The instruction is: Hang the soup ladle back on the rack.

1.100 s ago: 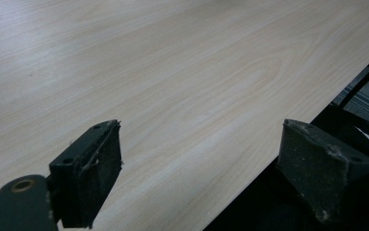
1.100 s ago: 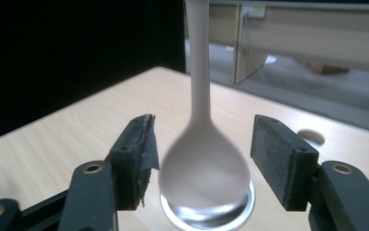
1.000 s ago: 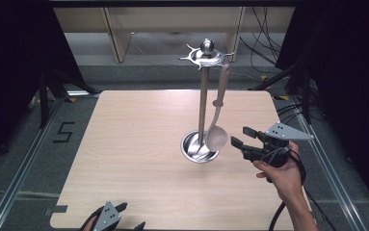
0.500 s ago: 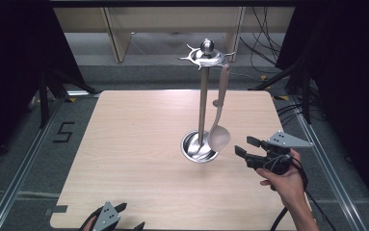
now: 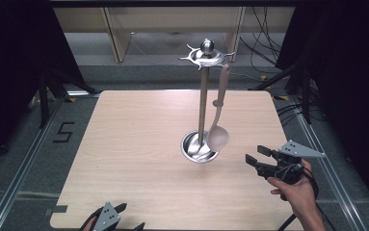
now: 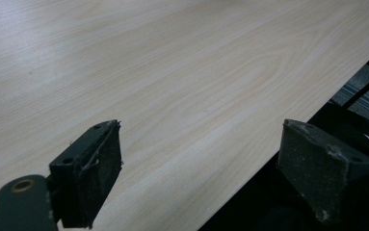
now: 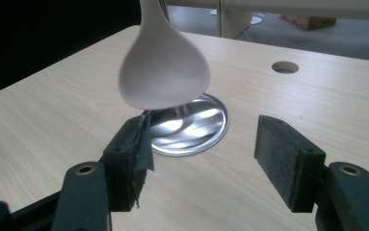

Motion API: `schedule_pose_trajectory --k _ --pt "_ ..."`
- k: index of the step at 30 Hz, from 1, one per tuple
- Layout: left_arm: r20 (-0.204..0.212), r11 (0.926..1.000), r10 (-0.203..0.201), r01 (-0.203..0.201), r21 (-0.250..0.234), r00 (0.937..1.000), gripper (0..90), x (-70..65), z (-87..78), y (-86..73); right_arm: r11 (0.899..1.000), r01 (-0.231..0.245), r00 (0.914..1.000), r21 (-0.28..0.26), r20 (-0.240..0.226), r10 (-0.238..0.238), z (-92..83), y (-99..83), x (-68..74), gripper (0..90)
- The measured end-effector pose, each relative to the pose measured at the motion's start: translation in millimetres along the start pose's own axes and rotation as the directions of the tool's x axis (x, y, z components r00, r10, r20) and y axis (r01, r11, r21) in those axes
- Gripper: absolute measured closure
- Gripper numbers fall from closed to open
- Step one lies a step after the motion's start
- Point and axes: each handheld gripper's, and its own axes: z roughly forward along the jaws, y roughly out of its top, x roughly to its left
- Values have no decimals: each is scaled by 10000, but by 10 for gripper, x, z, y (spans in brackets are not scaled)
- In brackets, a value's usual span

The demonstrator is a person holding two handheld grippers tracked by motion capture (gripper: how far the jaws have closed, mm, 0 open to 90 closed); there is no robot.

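Observation:
A metal utensil stand (image 5: 203, 106) rises from a round steel base (image 5: 199, 147) near the middle of the wooden table (image 5: 134, 144). A pale ladle (image 5: 217, 130) hangs from a hook at the stand's top, its bowl (image 7: 164, 67) just above the base (image 7: 191, 127). My right gripper (image 5: 252, 158) is open, to the right of the base and a little nearer, jaws pointing left toward it. In the right gripper view the gripper (image 7: 206, 149) is empty. My left gripper (image 5: 119, 219) sits low at the table's front edge, open and empty (image 6: 201, 168).
A round hole (image 7: 284, 67) pierces the tabletop beyond the base. Shelving and cables (image 5: 264, 29) lie past the far edge. Metal rails (image 5: 23, 163) run along both sides of the table.
My right gripper has drawn back from the ladle, moving nearer and lower to the right of the base. The ladle stays hanging. The left gripper has barely moved.

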Motion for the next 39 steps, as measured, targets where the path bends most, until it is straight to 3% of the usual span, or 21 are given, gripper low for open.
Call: schedule_pose_trajectory --k 5,6,8,9,14,16,20,21,22,24,27,28,30,31,32,34,35,37,38,39 --pt "-57 10000 -5 5 -53 10000 149 -3 2 0 9999 -106 9999 32 -59 106 -13 -61 -25 380" --pt "-55 10000 5 -5 -26 10000 149 -3 3 0 10000 68 10000 10 -12 -68 -14 -67 -37 379" --pt "-42 10000 58 -58 17 10000 149 -8 4 0 9997 -238 9997 73 -42 238 -30 -90 -10 376" --pt "-42 9999 133 -133 76 9999 149 -4 -2 1 9999 94 9999 95 54 -95 -44 -96 -29 374" --pt "-56 10000 27 -27 -45 10000 149 -7 2 0 9996 -56 10000 274 -72 58 -72 -145 15 356" --pt "-70 10000 26 -26 -19 10000 149 -4 1 -1 9993 303 9995 210 -133 -300 -74 -161 16 347" --pt "-76 10000 15 -15 -51 10000 149 -7 1 0 9990 442 9988 115 -220 -440 -70 -195 48 331" --pt "-90 10000 11 -12 -46 10000 149 -8 2 0 9993 225 9994 297 -282 -217 -85 -204 74 329" --pt "-97 10000 14 -14 -28 10000 149 -7 3 0 9983 538 9983 231 -251 -532 -76 -210 65 326" --pt "-101 10000 69 -69 -11 9999 149 -6 0 0 9988 303 9989 385 -373 -288 -91 -229 107 322" --pt "-137 9999 139 -138 8 9998 149 1 -17 3 9978 626 9965 202 -565 -614 -70 -258 115 315" --pt "-154 9999 156 -156 48 9998 149 6 -22 3 9985 386 9979 387 -529 -366 -92 -267 153 311" --pt "-160 9999 160 -159 54 9997 149 7 -22 2 9960 814 9952 360 -569 -793 -83 -281 151 305" --pt "-130 9999 141 -140 56 9998 149 3 -20 0 9981 527 9967 317 -629 -507 -76 -298 185 304" --pt "-84 10000 41 -41 -6 10000 149 -7 -9 -2 9948 951 9942 360 -546 -931 -84 -294 166 302" --pt "-154 9992 328 -325 226 9993 149 6 -7 -1 9953 856 9945 444 -643 -827 -80 -310 190 294" --pt "-170 9988 389 -384 304 9991 149 8 -8 -1 9967 499 9965 647 -708 -453 -91 -320 222 289" --pt "-166 9994 311 -308 187 9994 149 3 -8 0 9958 736 9950 543 -719 -696 -77 -333 214 279" --pt "-152 9997 237 -236 95 9996 149 3 -6 -1 9976 517 9956 466 -803 -478 -65 -348 240 272" --pt "-163 9997 220 -218 134 9996 149 8 -10 0 9947 874 9939 539 -720 -835 -65 -349 219 269"
